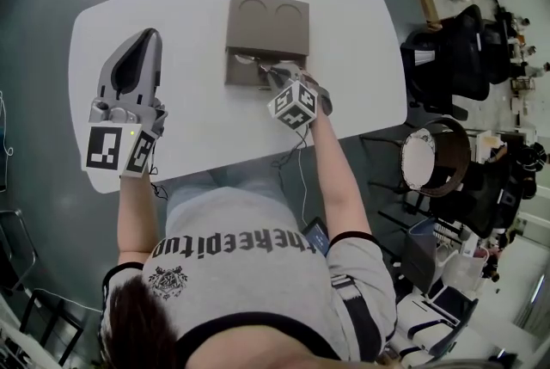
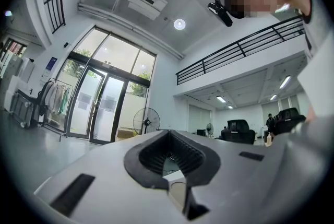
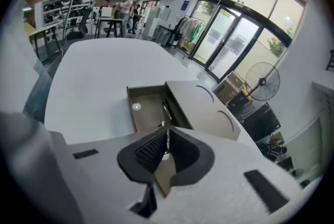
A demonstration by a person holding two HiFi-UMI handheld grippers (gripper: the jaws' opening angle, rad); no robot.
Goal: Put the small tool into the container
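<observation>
White table point(image 1: 198, 131), big glazed hall. Right gripper point(image 3: 166, 133) jaws clenched on small tool point(image 3: 165, 110), its far end already down in the container point(image 1: 266, 32) open near compartment; only release left. Left gripper point(image 1: 152, 34) closed, empty, far left.

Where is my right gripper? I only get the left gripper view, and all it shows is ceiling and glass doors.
Observer: The right gripper is at the open end of the brown container, which sits on the white table.
Operator: Is it holding the tool?
Observer: Yes. Its jaws are shut on the small metal tool, which sticks out over the open compartment.
Operator: Is anything lying in that compartment?
Observer: One small round pale piece lies on the compartment floor. I cannot tell what it is.
</observation>
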